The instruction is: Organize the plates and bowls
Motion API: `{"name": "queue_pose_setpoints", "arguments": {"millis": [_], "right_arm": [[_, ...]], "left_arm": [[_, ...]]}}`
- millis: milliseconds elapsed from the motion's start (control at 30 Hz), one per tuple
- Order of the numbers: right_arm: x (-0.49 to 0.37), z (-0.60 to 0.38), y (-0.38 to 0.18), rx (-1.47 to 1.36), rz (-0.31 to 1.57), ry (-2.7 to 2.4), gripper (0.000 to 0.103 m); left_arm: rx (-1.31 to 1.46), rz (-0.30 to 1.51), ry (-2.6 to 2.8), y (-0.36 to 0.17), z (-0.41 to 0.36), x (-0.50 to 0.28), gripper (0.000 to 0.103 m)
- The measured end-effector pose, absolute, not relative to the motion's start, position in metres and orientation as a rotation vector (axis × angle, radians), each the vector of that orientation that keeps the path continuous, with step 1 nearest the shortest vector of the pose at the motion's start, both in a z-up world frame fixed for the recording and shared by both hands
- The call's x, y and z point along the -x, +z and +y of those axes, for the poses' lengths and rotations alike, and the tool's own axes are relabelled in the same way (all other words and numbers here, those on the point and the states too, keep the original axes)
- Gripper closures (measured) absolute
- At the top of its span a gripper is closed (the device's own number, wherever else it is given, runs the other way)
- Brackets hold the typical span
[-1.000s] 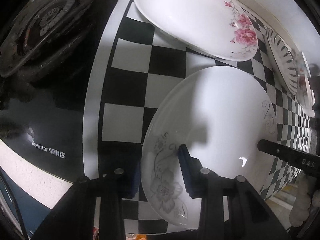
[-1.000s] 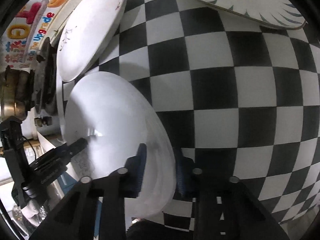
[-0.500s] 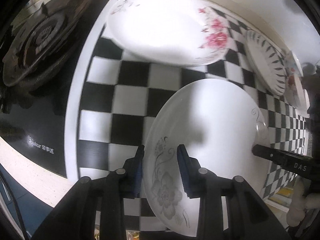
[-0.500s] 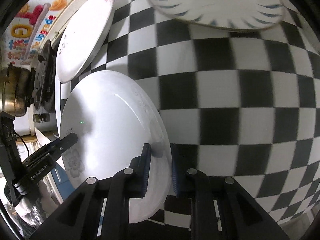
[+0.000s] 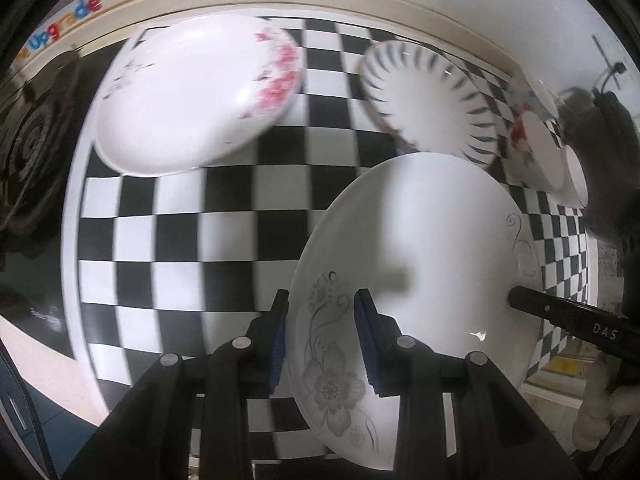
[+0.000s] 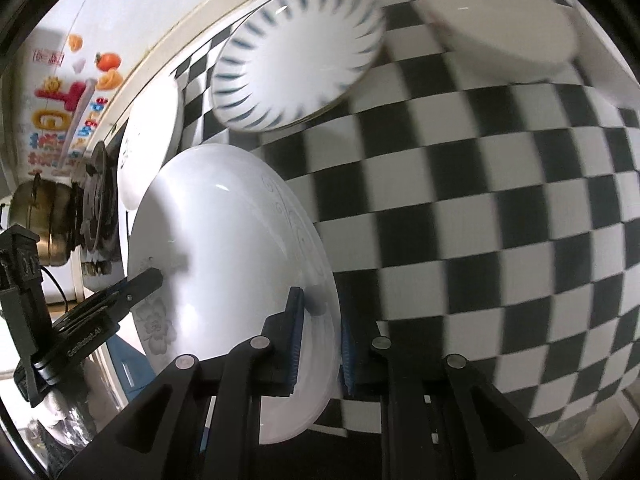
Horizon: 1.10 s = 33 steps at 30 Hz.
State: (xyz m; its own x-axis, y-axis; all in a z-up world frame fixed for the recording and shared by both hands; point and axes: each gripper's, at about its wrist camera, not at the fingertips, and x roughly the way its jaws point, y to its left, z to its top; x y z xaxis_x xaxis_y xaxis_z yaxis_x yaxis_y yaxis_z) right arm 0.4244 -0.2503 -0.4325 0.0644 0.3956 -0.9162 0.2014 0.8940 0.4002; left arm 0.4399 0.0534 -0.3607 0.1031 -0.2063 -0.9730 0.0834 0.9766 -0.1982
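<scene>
A white plate with grey flowers (image 5: 424, 264) is held in the air over the checkered counter (image 5: 224, 224). My left gripper (image 5: 322, 344) is shut on its near rim by the flower print. My right gripper (image 6: 320, 344) is shut on the opposite rim of the same plate (image 6: 224, 256). A pink-flowered plate (image 5: 188, 96) lies at the back left. A blue-striped plate (image 5: 428, 100) sits at the back middle, also in the right wrist view (image 6: 296, 56). A white bowl (image 6: 500, 28) stands to its right.
A gas stove (image 5: 28, 160) with a black burner lies left of the counter, with a metal pot (image 6: 40, 224) on it. A wall with a colourful sticker (image 6: 68, 108) runs along the back. The counter's front edge is close below the grippers.
Both grippers have lifted the grey-flower plate off the counter and carried it up and to the right, toward the striped plate. Both wrist views now show more of the back of the counter.
</scene>
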Motion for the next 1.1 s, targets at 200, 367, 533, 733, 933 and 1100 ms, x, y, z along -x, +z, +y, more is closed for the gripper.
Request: {"name": "queue_pose_setpoints", "arguments": {"millis": [200, 367, 533, 733, 933, 1100], "right_arm": [[-0.413, -0.3, -0.432, -0.499, 1.513, 0.122, 0.084], [-0.409, -0.319, -0.448, -0.501, 1.525, 0.104, 0.084], [-0.408, -0.331, -0.464, -0.492, 1.54, 0.106, 0.084], [-0.41, -0.329, -0.474, -0.489, 1.554, 0.124, 0.084], [-0.412, -0.322, -0.484, -0.491, 1.566, 0.138, 0.084], [-0.412, -0.324, -0.489, -0.505, 1.584, 0.171, 0.084]], "left_arm": [[0.097, 1.48, -0.243, -0.372, 0.018, -0.437, 0.074], [0.086, 1.494, -0.242, -0.384, 0.002, -0.432, 0.074], [0.075, 1.521, -0.223, -0.399, -0.007, -0.429, 0.074], [0.061, 1.544, -0.191, -0.41, -0.008, -0.428, 0.074], [0.055, 1.543, -0.173, -0.412, -0.008, -0.432, 0.073], [0.063, 1.548, -0.158, -0.412, -0.011, -0.431, 0.071]]}}
